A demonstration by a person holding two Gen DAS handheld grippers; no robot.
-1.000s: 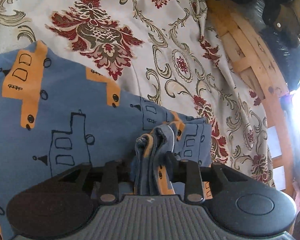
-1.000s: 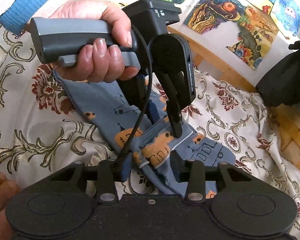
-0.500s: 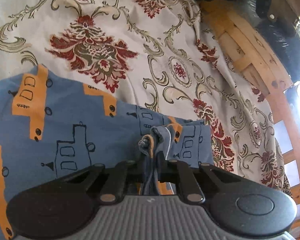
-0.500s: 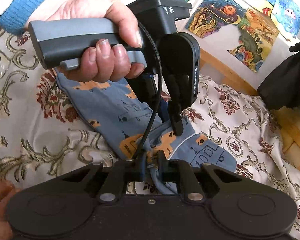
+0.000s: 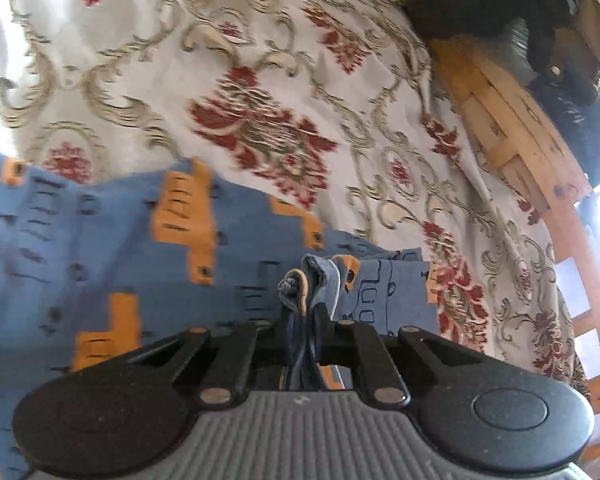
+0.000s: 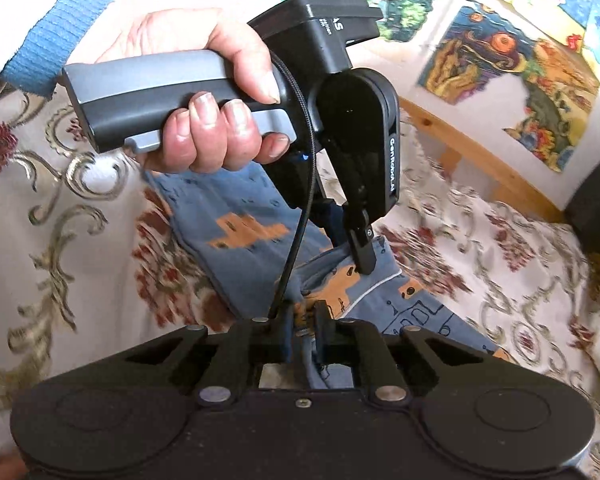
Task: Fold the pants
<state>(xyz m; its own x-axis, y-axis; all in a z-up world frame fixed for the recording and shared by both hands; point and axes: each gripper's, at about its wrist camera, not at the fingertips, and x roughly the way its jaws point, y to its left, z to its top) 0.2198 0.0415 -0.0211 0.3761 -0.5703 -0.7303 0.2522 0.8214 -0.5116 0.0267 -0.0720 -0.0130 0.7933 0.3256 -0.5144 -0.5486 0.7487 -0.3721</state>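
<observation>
Blue pants printed with orange vehicles lie on a floral bedspread. My left gripper is shut on a bunched edge of the pants, with fabric folds sticking up between its fingers. In the right wrist view the pants stretch away under the other tool, and my right gripper is shut on another bunched edge. A hand holds the left gripper's handle; that tool's fingers pinch the cloth just beyond my right gripper.
A wooden bed frame runs along the right with dark bags behind it. Colourful pictures hang on the wall above a wooden rail. A white and blue sleeve is at upper left.
Both grippers went from open around the fabric to shut on it. They have since lifted a little, and the pants edge rises with them.
</observation>
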